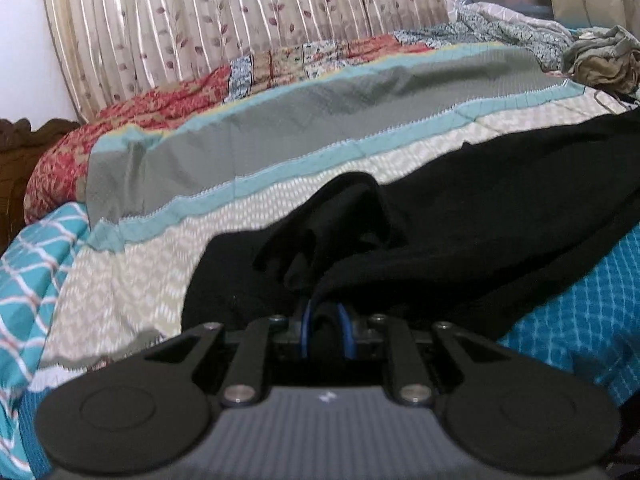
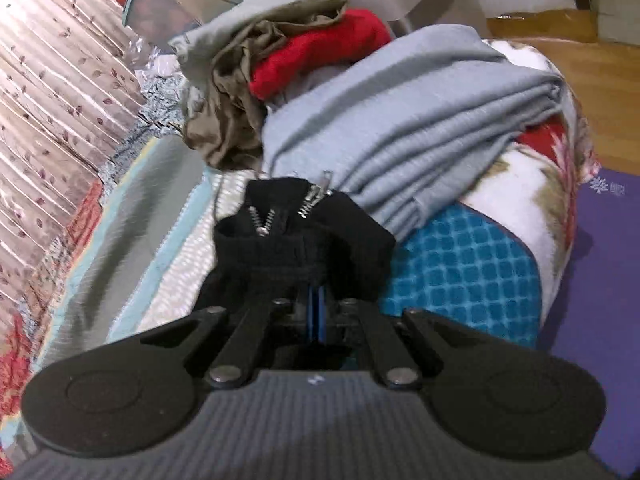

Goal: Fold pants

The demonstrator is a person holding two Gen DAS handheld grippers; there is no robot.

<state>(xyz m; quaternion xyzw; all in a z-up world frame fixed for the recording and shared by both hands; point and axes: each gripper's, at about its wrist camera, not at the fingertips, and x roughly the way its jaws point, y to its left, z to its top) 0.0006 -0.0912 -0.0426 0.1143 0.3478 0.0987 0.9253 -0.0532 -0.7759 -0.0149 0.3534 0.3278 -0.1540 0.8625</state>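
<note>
The black pants [image 1: 460, 208] lie stretched across the striped bedspread, running from the left gripper toward the far right. My left gripper [image 1: 325, 320] is shut on a bunched fold of the black pants, with the cloth pinched between its blue pads. In the right wrist view, my right gripper [image 2: 316, 300] is shut on the waist end of the black pants [image 2: 300, 240], where the open metal zipper [image 2: 312, 200] shows. The cloth hides both grippers' fingertips.
The bedspread [image 1: 280, 136] has grey, teal and cream stripes. A folded grey blanket [image 2: 400, 120], a red garment [image 2: 320, 56] and an olive garment [image 2: 232, 112] are piled at the bed's far end. A curtain [image 1: 200, 20] hangs behind the bed. A purple mat [image 2: 592, 280] lies on the floor.
</note>
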